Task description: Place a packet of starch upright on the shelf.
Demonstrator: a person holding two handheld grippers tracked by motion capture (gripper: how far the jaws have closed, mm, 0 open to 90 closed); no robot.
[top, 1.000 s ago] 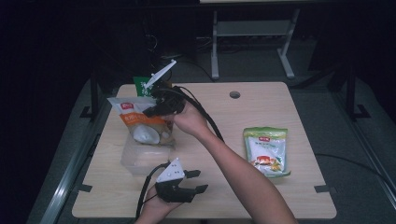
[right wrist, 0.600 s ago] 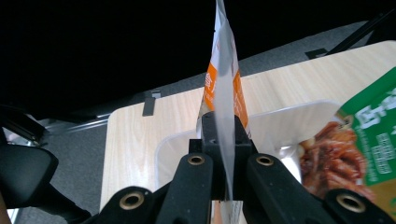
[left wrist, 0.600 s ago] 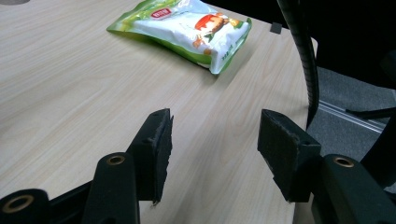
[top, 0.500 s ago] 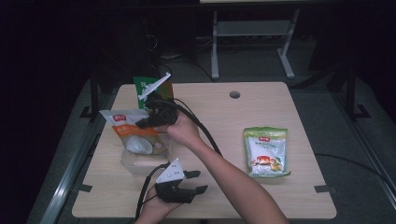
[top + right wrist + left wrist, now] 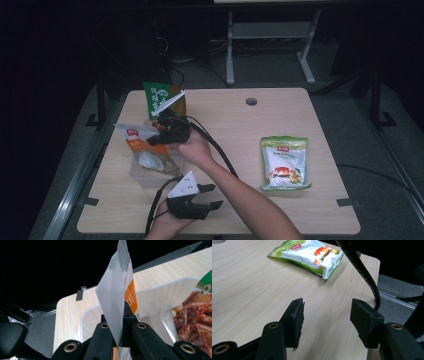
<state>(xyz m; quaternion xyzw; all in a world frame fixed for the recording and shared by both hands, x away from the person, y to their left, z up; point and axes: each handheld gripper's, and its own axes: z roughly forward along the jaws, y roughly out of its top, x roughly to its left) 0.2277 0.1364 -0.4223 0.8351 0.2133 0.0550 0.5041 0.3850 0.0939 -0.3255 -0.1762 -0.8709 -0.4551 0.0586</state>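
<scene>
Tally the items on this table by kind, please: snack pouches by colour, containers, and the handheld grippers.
Orange snack pouch: 1
Dark green snack pouch: 1
Light green snack pouch: 1
Clear plastic bin: 1
Handheld grippers: 2, left gripper and right gripper
Total: 6

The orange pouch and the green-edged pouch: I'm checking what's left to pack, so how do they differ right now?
The orange pouch hangs upright over the clear bin, pinched in the right gripper; the green-edged pouch lies flat on the table, untouched. The first is orange and white, the second green-bordered. Both are sealed snack bags.
</scene>
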